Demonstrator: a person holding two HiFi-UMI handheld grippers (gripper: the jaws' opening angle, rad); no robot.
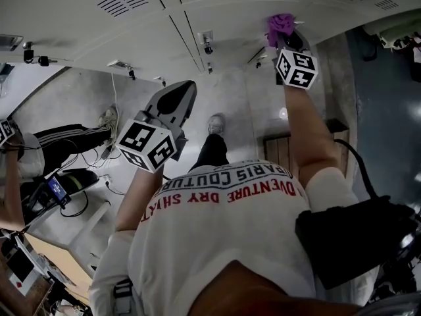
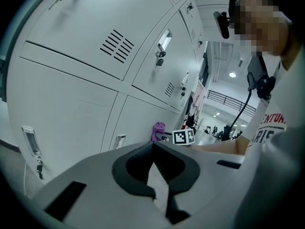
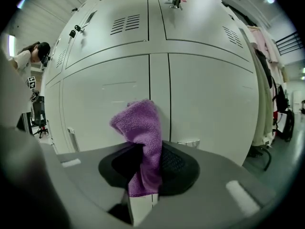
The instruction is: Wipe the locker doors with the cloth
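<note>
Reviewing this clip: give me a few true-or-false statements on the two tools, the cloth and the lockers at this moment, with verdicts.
1. The right tool is clamped on a purple cloth. True.
2. The left tool grips a second cloth. False: its jaws are together with nothing between them.
3. Vent slots are cut in the upper locker doors. True.
4. The locker doors are dark blue. False: they are pale grey.
</note>
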